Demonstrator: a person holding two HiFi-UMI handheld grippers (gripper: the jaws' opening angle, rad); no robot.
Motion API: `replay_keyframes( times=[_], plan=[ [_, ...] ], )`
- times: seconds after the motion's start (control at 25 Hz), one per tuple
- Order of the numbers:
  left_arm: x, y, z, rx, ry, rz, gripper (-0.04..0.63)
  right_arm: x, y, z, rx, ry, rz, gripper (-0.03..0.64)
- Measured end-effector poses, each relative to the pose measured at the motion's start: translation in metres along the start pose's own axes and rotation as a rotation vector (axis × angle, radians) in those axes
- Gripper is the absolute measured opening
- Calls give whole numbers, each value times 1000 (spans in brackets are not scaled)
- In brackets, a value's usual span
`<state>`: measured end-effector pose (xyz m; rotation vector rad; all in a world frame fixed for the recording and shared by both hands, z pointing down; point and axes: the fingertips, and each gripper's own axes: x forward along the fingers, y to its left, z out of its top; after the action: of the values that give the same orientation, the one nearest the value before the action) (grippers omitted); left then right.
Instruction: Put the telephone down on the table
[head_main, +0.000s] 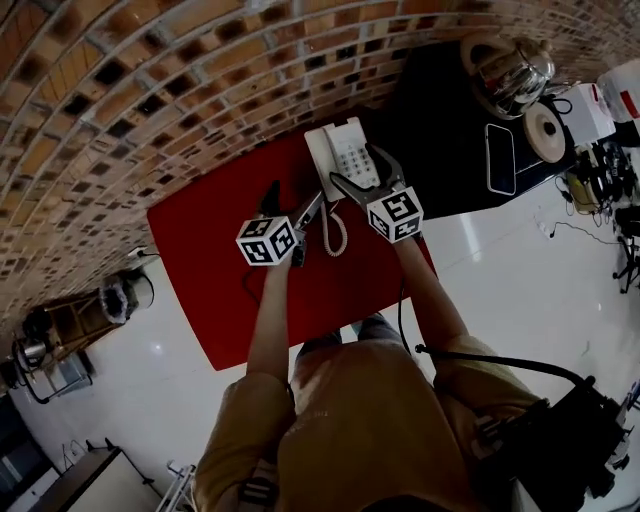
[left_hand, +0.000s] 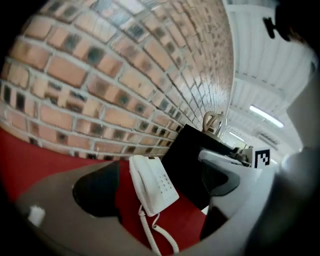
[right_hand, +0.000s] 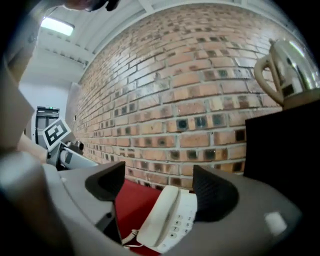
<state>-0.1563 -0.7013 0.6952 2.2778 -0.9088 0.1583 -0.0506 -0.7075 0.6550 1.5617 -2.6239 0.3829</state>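
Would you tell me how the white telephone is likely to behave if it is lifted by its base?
The telephone looks like hollow plastic, so probably light and stiff. Its handset only rests in the cradle, so it may slip off if tilted. The coiled cord is floppy and would likely dangle and tug.

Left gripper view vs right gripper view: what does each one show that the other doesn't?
Only the left gripper view: the right tongs seen from outside, with their marker cube.

Only the right gripper view: the left tongs seen from outside, with their own marker cube.

Both: the white telephone lying on the red table, the brick wall, the black table and the kettle, which is large in the right view and small in the left. Each view's own tongs are open with nothing gripped.
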Motion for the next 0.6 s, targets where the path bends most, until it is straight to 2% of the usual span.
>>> replay_keyframes(
  times=[0.12, 0.28, 0.44, 0.6],
  plan=[
    [-57, -23, 31, 160, -117, 64, 518, -31, 30, 37, -13, -73, -17, 422],
    [-141, -52, 68, 303, -250, 158, 518, -77, 61, 92, 13, -179, -109, 420],
    [-223, -72, 104, 379, -393, 308, 512, -110, 99, 135, -48, -221, -127, 411],
    [-286, -75, 115, 405, -532, 476, 488, -131, 125, 150, -55, -253, -141, 399]
  ],
)
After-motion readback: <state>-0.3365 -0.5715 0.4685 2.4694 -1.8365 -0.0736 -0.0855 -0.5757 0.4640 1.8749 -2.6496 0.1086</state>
